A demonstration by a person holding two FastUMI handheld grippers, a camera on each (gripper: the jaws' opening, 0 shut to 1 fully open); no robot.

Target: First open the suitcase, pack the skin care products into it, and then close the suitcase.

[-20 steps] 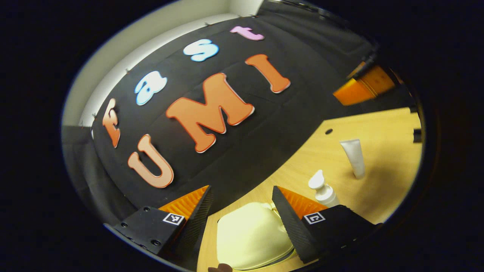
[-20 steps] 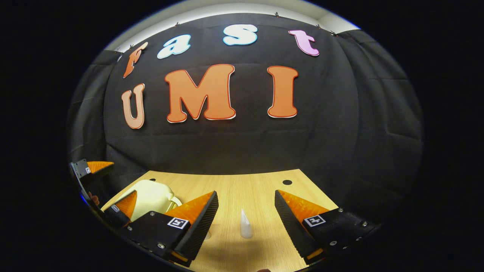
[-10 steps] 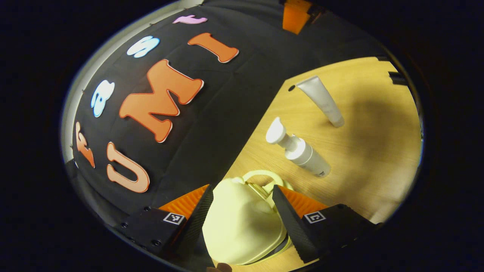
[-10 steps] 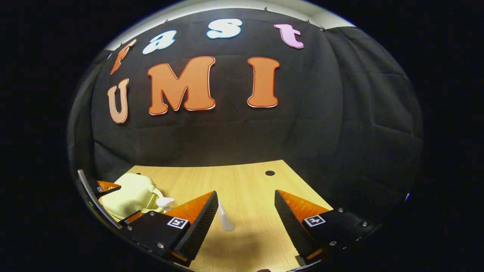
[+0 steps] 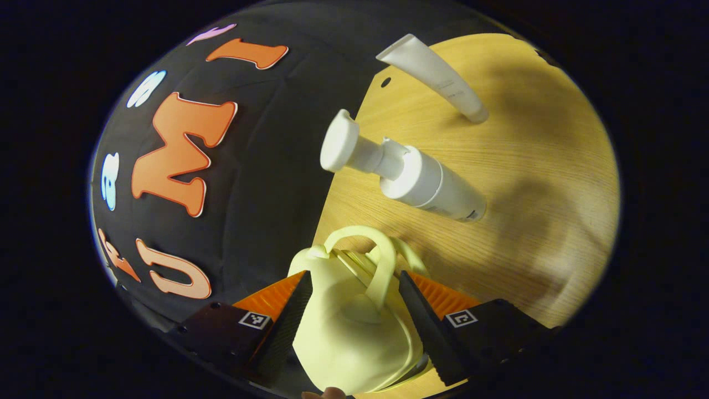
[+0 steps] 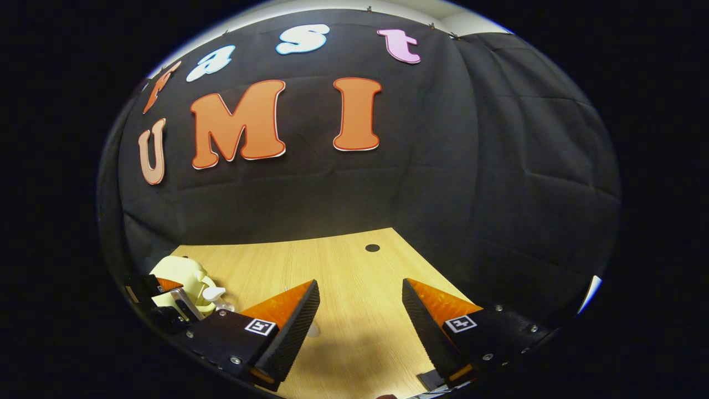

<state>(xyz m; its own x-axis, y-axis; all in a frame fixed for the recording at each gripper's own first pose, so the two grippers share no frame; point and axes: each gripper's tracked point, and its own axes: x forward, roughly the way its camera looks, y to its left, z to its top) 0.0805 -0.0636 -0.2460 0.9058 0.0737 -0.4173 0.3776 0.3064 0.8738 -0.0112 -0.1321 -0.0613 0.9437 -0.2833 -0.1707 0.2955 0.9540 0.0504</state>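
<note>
On the worktop point(image 5: 532, 166), I've brought my left claw point(image 5: 352, 302) spread around the closed suitcase point(image 5: 349, 332), ready to open it; whether it presses, I cannot tell. Pump bottle point(image 5: 421, 183) and tube point(image 5: 437, 75) wait beyond. My right claw point(image 6: 360, 310) hangs spread, empty.

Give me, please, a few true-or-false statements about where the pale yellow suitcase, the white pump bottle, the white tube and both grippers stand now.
1. The pale yellow suitcase sits between the left gripper fingers. True.
2. The white pump bottle lies inside the suitcase. False: it stands on the wooden table, beyond the suitcase.
3. The white squeeze tube stands on the table past the pump bottle. True.
4. The right gripper is shut on the tube. False: its fingers are spread over bare table.
5. The suitcase lid is thrown wide open. False: both halves look closed together.
</note>
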